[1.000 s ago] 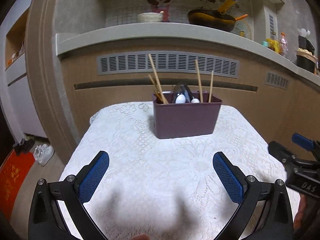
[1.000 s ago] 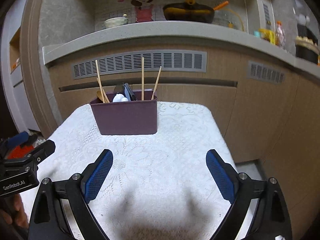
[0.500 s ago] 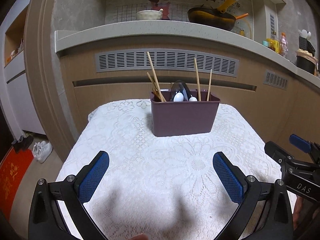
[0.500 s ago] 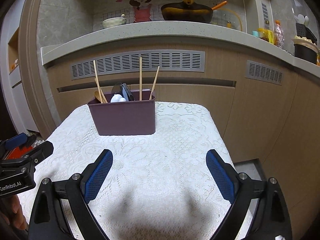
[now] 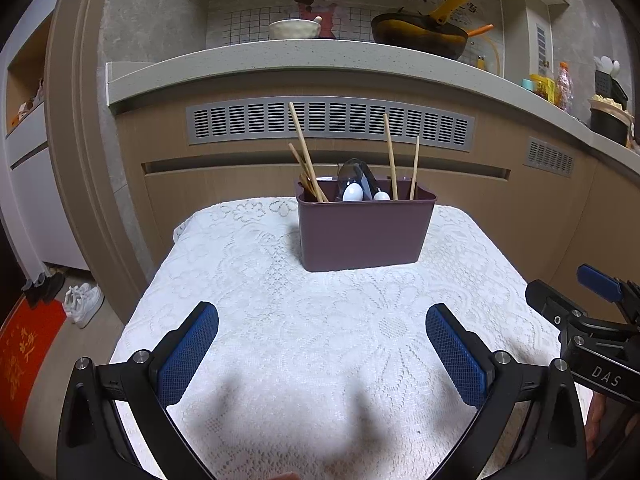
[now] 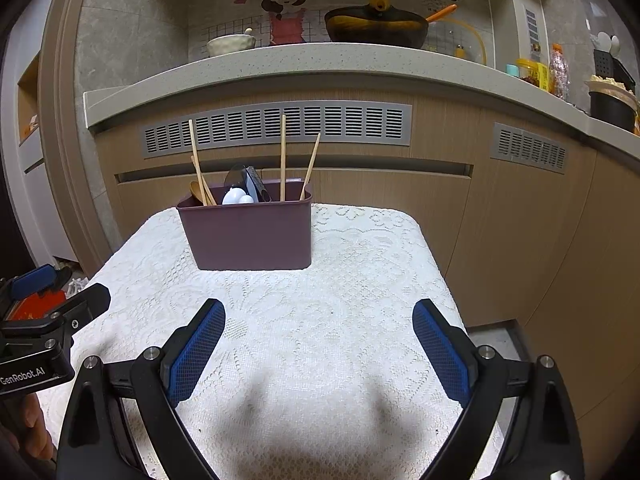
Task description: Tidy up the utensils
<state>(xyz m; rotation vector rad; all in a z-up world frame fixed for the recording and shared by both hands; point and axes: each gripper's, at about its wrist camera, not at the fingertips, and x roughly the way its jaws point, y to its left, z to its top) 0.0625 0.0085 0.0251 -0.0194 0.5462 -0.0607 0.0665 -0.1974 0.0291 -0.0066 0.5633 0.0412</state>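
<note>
My left claw (image 5: 322,350) gapes wide, empty, over the lace-covered counter (image 5: 280,320). My right claw (image 6: 319,342) likewise spread wide, gripping nothing. Maroon utensil bin (image 5: 365,232) stands upright at the far end of the counter, well apart from both claws, with chopsticks (image 5: 306,160), white spoons (image 5: 352,193), and maybe a dark ladle inside.

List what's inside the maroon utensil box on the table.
Sticking out of the maroon box: wooden chopsticks, two white spoon ends, a black utensil, and a wooden spoon in the right wrist view. Lower parts and any dividers are hidden by the wall.
</note>
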